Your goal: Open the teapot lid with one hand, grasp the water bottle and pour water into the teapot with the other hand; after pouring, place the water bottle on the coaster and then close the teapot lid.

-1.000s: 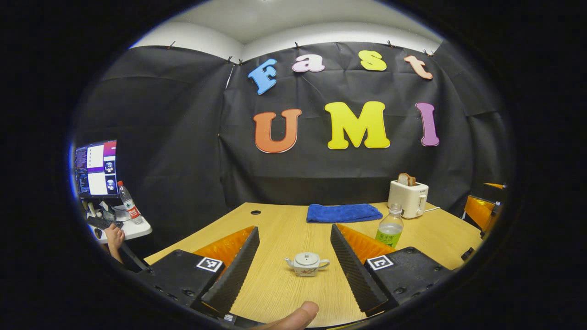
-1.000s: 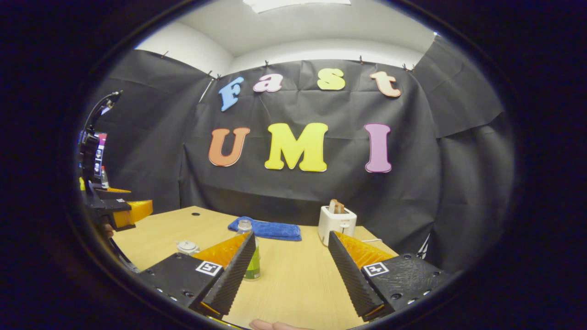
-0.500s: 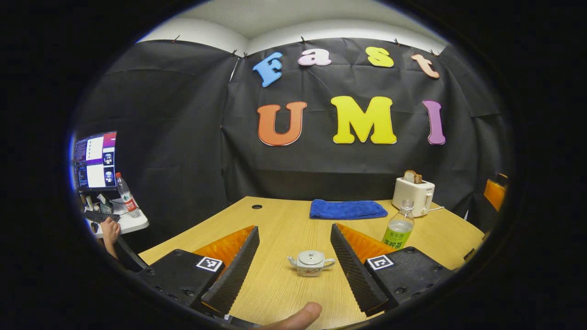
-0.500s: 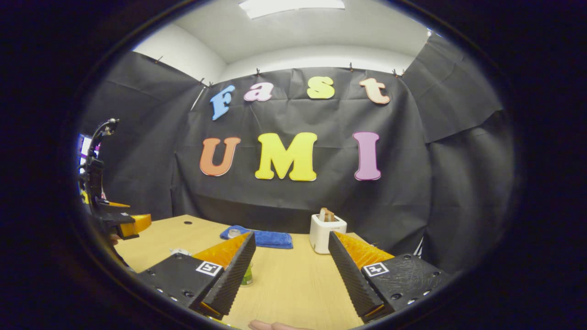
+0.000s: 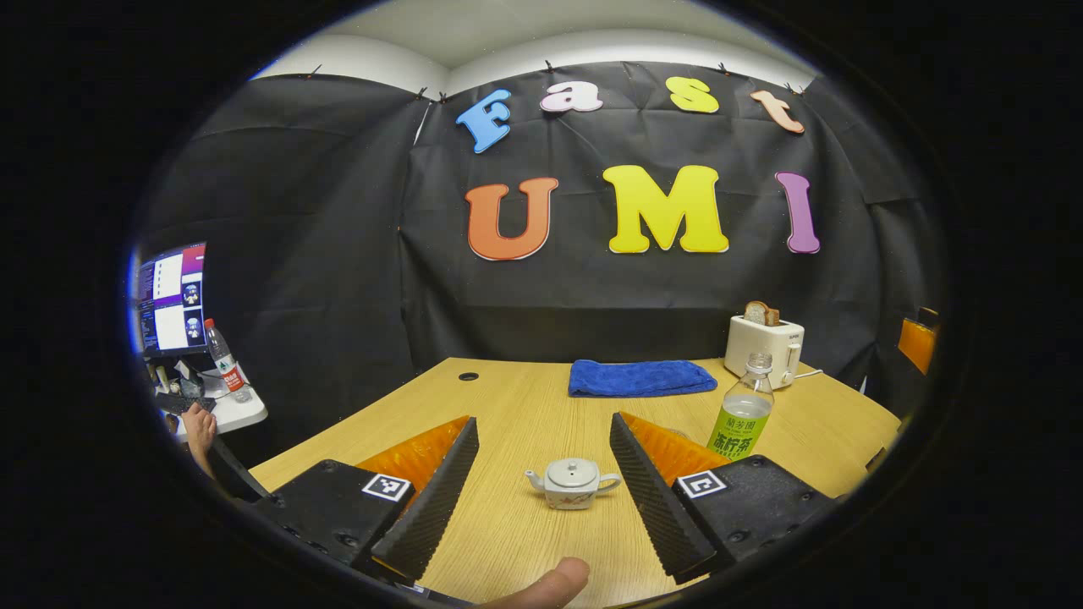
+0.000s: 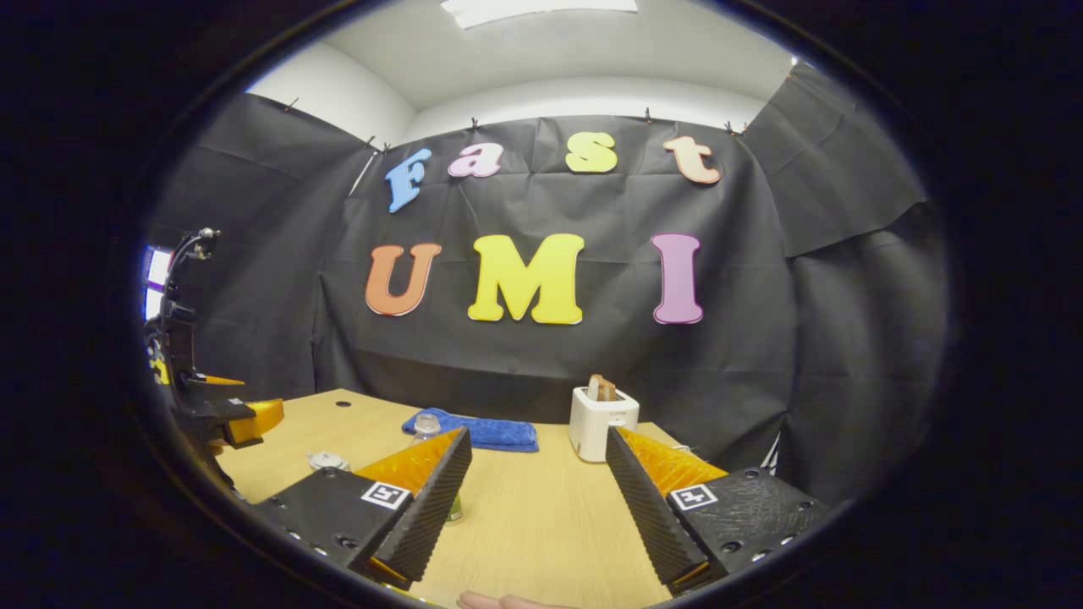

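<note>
A small white teapot (image 5: 573, 484) with its lid on stands on the wooden table (image 5: 525, 406), ahead of and between the fingers of my open left gripper (image 5: 541, 491). A capless water bottle (image 5: 742, 409) with a green label stands upright to the teapot's right, beyond the right finger. In the right gripper view my right gripper (image 6: 537, 499) is open above the table. Its left finger hides most of the water bottle (image 6: 426, 425). The teapot's lid (image 6: 327, 461) peeks out further left. The left gripper (image 6: 228, 410) shows at the left edge.
A folded blue towel (image 5: 639, 377) lies at the back of the table. A white toaster (image 5: 764, 339) with bread in it stands at the back right. A side desk with a monitor (image 5: 172, 298), a bottle and a person's hand is off to the left.
Both views have tilted up slightly. In the left gripper view the teapot and bottle have shifted a little to the right. Both grippers have stayed open.
</note>
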{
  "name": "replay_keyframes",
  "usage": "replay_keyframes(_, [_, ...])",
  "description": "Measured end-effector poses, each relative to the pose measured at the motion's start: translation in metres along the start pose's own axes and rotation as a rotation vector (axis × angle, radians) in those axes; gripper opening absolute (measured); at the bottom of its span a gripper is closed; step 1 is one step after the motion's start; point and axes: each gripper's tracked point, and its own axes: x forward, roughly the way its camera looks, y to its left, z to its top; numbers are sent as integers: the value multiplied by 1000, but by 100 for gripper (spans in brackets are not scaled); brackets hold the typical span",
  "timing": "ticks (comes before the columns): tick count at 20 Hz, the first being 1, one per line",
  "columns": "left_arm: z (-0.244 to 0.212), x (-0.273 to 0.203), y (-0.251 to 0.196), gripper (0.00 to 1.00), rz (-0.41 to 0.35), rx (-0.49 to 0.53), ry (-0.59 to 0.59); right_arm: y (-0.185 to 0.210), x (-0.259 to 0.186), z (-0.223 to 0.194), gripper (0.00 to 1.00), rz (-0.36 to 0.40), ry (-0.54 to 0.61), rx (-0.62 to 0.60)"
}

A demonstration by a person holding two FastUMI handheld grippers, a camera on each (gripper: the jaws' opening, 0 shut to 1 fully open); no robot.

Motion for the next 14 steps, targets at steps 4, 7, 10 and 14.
replay_keyframes(4, [1, 26, -7, 98, -29, -8, -79, -3, 2, -2, 95, -16, 3, 0])
replay_keyframes(7, [-22, 54, -16, 98, -56, -8, -80, -2, 5, -8, 95, -18, 17, -2])
replay_keyframes(10, [-54, 76, -21, 98, -62, 29, -27, -2, 8, -11, 95, -19, 27, -2])
replay_keyframes(14, [-83, 94, -32, 87, -101, 11, 37, -2, 13, -17, 95, -24, 44, -3])
